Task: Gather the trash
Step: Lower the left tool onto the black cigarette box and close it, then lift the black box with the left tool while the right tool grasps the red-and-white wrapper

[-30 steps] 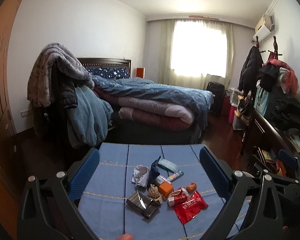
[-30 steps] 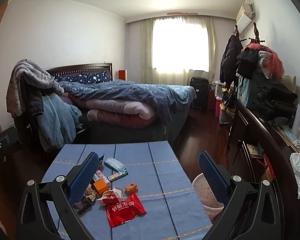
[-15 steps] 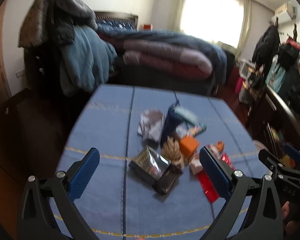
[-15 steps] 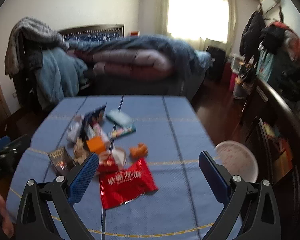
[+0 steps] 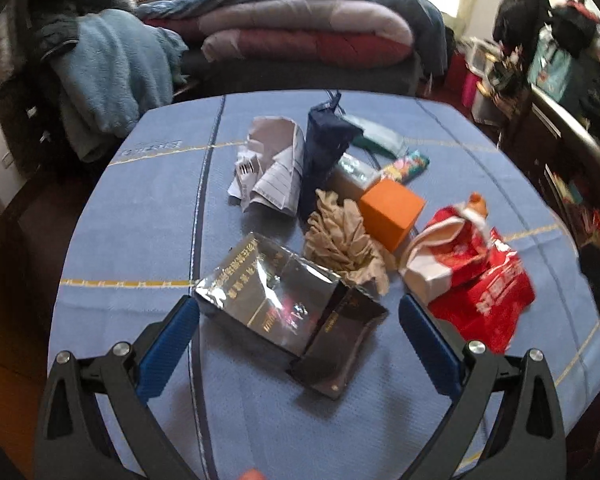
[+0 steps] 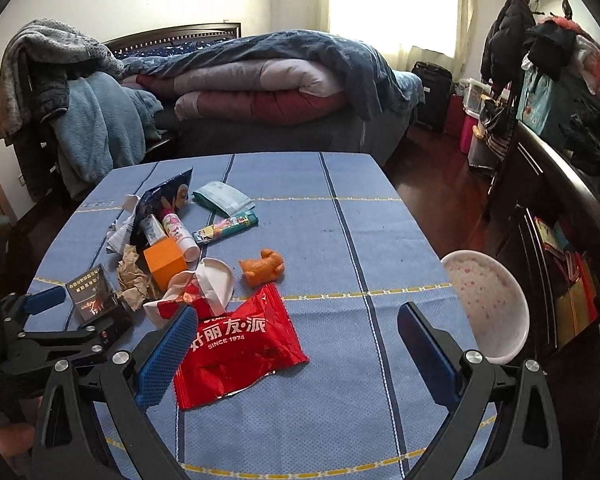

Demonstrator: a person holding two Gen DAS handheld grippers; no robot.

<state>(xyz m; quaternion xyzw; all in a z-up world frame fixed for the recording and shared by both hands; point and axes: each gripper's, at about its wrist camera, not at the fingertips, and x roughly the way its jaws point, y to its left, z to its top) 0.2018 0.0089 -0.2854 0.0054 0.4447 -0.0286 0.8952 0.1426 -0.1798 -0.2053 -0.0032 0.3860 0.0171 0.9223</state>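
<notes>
A heap of trash lies on the blue tablecloth [image 5: 140, 208]. My left gripper [image 5: 298, 320] is open, its blue pads on either side of a shiny black packet [image 5: 276, 300], not touching it. Behind the packet are crumpled brown paper [image 5: 340, 240], an orange box [image 5: 392, 212], white paper [image 5: 272, 168] and a red wrapper [image 5: 484, 288]. My right gripper [image 6: 296, 332] hangs open above the red wrapper [image 6: 236, 344]. Its left pad is over the wrapper's edge. An orange toy figure [image 6: 262, 268] lies just beyond. The left gripper [image 6: 56, 320] shows at the left by the black packet [image 6: 90, 292].
A white speckled bin [image 6: 488, 300] stands off the table's right side. A dark dresser [image 6: 560, 216] runs along the right wall. A bed with piled quilts [image 6: 260, 84] and a chair draped with blankets [image 6: 88, 120] stand beyond the table.
Both grippers have tilted down and moved closer to the table. The left one has come in over the black packet, the right one over the red wrapper. Both stay open.
</notes>
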